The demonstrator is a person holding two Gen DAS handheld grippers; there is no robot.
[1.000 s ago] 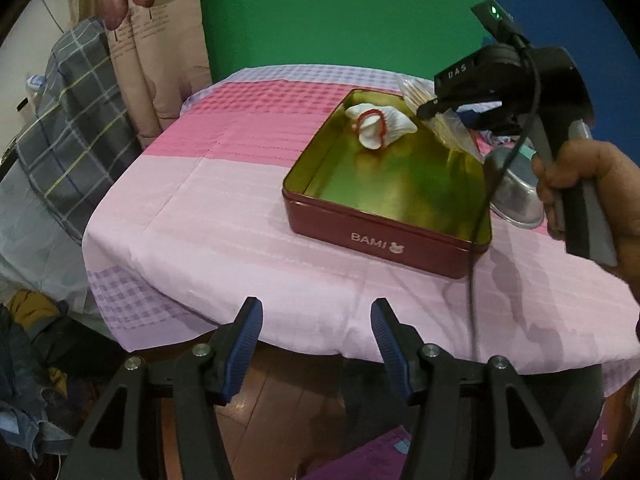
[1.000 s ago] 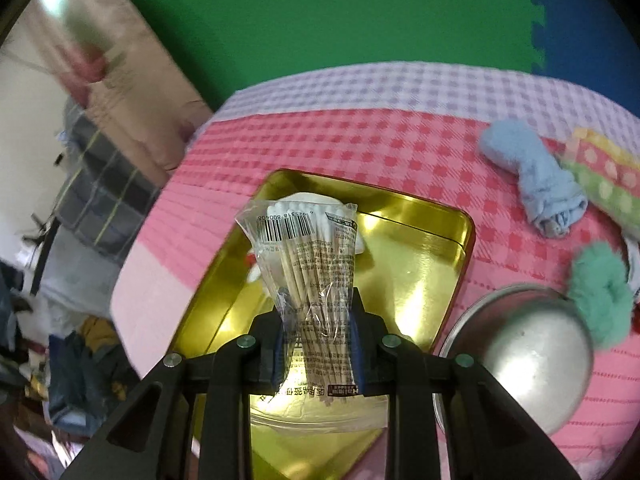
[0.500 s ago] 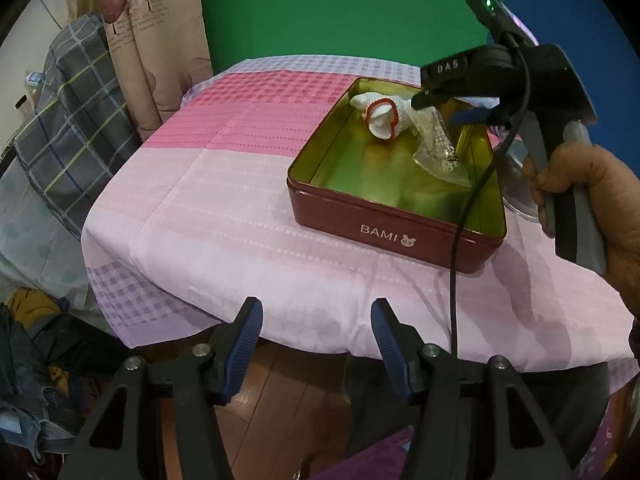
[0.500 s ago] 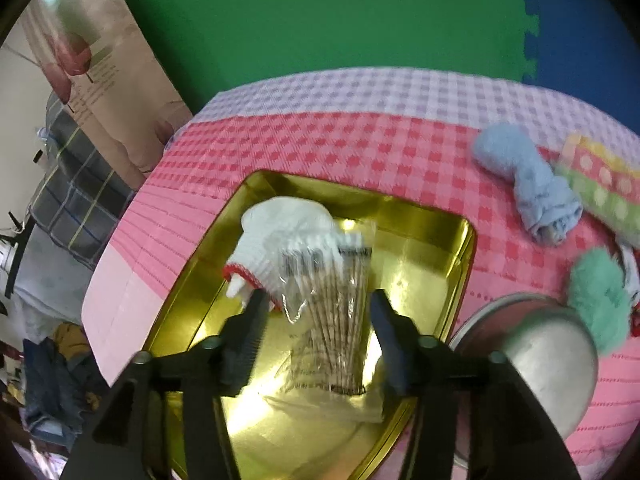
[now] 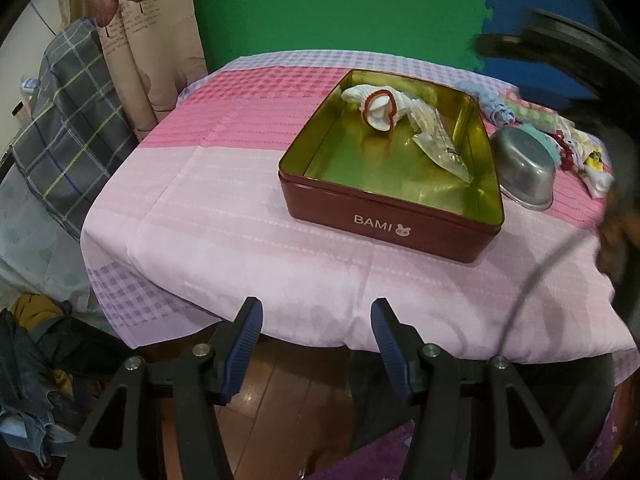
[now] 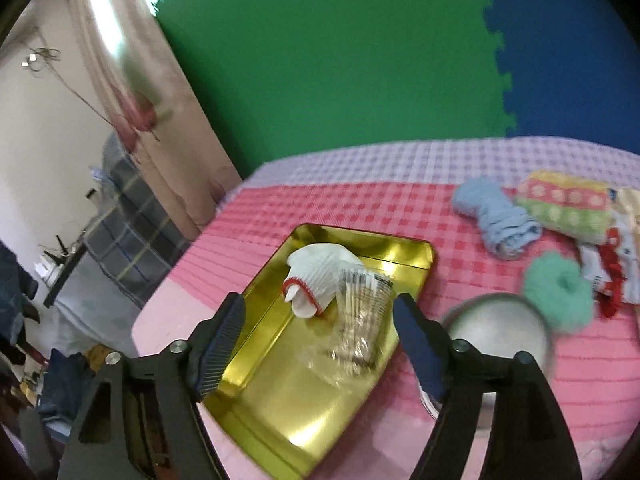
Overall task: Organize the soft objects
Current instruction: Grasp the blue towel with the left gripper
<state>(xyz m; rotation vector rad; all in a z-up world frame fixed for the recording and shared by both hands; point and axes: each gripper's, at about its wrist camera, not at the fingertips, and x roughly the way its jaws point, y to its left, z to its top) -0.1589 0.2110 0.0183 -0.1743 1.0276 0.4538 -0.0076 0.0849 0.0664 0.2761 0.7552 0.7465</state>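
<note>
The red tin (image 5: 390,222) marked BAMI sits on the pink tablecloth (image 5: 224,216) and serves as the reference for everything else. Inside it, toward its far end, lies a white glove (image 5: 378,106) with a red cuff; a clear packet of cotton swabs (image 6: 358,312) lies in the tin just beside the glove, one end overlapping it. Beyond the tin's right wall stands a steel bowl (image 5: 524,170), close to the tin, though whether it touches cannot be determined. Past the bowl, further from the tin, lie a green fluffy scrunchie (image 6: 558,292), a rolled blue cloth (image 6: 496,222) and a striped folded cloth (image 6: 568,204), all on the tablecloth outside the tin. The left gripper (image 5: 316,344) hangs off the table's near edge, well short of the tin, jaws spread and empty. The right gripper (image 6: 318,332) is above the tin's near right portion, jaws spread wide and holding nothing.
</note>
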